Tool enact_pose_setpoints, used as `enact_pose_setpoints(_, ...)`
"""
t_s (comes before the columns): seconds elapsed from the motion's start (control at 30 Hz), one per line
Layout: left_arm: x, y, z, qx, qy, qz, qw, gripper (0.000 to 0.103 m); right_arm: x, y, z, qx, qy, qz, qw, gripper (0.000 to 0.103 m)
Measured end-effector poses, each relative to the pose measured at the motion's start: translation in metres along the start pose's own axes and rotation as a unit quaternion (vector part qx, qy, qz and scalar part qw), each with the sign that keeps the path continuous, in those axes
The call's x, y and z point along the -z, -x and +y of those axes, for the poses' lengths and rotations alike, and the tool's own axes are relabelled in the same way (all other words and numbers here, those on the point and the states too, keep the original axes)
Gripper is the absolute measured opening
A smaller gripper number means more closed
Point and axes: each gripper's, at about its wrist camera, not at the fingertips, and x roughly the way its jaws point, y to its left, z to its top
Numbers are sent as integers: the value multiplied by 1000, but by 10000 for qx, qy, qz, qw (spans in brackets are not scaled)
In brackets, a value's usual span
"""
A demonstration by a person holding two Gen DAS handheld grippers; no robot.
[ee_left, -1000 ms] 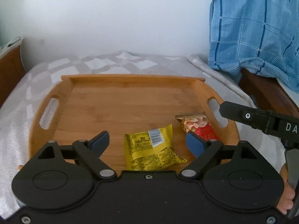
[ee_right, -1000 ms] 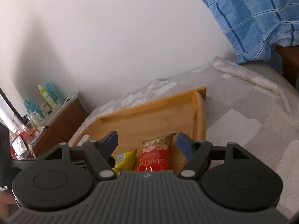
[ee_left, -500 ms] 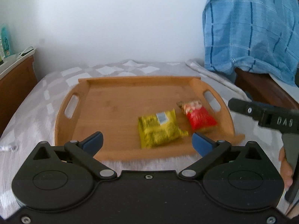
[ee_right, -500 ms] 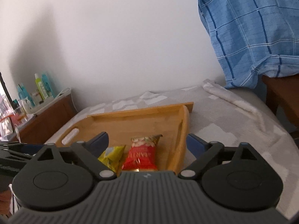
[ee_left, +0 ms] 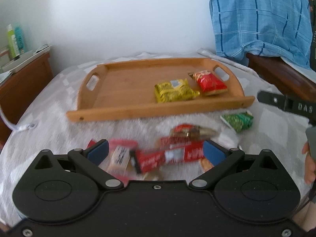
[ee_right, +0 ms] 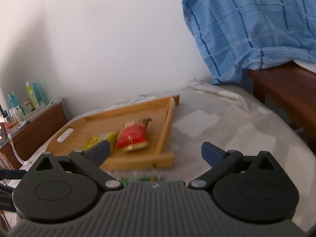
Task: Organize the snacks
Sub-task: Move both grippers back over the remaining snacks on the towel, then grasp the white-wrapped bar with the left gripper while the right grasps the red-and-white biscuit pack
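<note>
A shallow rectangular bamboo tray (ee_left: 122, 90) with cut-out handles and smooth, grained boards lies on a bed covered by a fuzzy grey-and-white patterned blanket (ee_left: 49, 106). Inside it, toward its right end, a crinkled yellow foil snack packet (ee_left: 174, 92) lies flat just beside a glossy red nut packet (ee_left: 210, 82); the right wrist view shows the same pair (ee_right: 102, 140) (ee_right: 134, 136) near the tray's (ee_right: 164, 158) front rail.

On the blanket in front of the tray lies a loose cluster of wrappers, blurred: a long red bar wrapper (ee_left: 171, 156), a red-and-gold packet (ee_left: 192, 131) behind it, and a pale pink packet (ee_left: 120, 154) to the left. A small green patterned foil packet (ee_left: 238, 121) sits apart, to the right.

The left hand-held gripper (ee_left: 156, 152) hovers over the cluster with its blue-padded jaws spread wide; the red bar shows between them, but the pads do not press it. The right hand-held gripper (ee_right: 155, 150) is opening, its jaws wide apart, with nothing clamped between them.

A blue checked woven cloth (ee_left: 260, 19) drapes over dark wooden furniture at the right. A brown wooden nightstand (ee_left: 21, 86) stands at the left, carrying bottles.
</note>
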Motion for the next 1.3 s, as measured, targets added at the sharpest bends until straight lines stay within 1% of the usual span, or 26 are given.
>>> enact_pose_setpoints(0.1,15,12,5,-10,86,-2,10000,102,17,17,-1,7,-127,12,9999,103)
enact_pose_setpoints(0.17,24,17,7,57,183,49,9998,100,26,30,3,22,-26,-57,10000,103)
enact_pose_setpoints(0.23,31,20,10,165,291,85,9994,91,33,41,10,47,91,-150,9998,103)
enact_pose_setpoints(0.27,33,20,11,203,357,104,9991,90,35,46,14,53,95,-196,9997,103)
enact_pose_setpoints(0.3,36,20,12,225,404,118,9989,86,37,50,17,63,72,-235,9997,103)
enact_pose_setpoints(0.33,37,20,13,228,431,128,9987,82,41,53,20,83,46,-282,9996,103)
enact_pose_setpoints(0.4,39,19,15,205,442,144,9987,77,48,59,29,198,117,-365,9991,103)
enact_pose_setpoints(0.5,39,16,16,151,357,133,9992,72,62,68,51,394,603,-474,9963,103)
enact_pose_setpoints(0.53,38,14,16,144,327,141,9993,69,67,70,59,433,771,-495,9948,103)
enact_pose_setpoints(0.6,37,11,18,170,314,199,9992,62,77,73,71,480,937,-438,9935,103)
enact_pose_setpoints(0.7,37,5,22,320,413,338,9981,53,91,74,85,487,1045,-204,9931,103)
enact_pose_setpoints(0.77,38,2,22,376,441,399,9975,52,96,76,94,509,1227,-199,9909,103)
enact_pose_setpoints(0.83,40,-1,21,315,389,414,9979,52,101,78,103,534,1459,-233,9876,103)
enact_pose_setpoints(0.93,41,-2,20,275,349,422,9981,52,105,77,108,518,1556,-127,9864,103)
enact_pose_setpoints(0.97,42,-3,20,275,358,430,9981,52,106,76,109,488,1536,-58,9869,103)
enact_pose_setpoints(1.1,42,-5,23,296,472,485,9973,51,107,72,111,135,1569,136,9874,103)
enact_pose_setpoints(1.17,42,-6,25,314,531,518,9967,46,110,72,116,23,1730,195,9847,103)
enact_pose_setpoints(1.23,43,-6,25,343,570,546,9963,33,113,70,122,-60,1911,277,9812,103)
enact_pose_setpoints(1.3,45,-5,26,367,624,557,9958,25,117,68,128,-88,2106,346,9769,103)
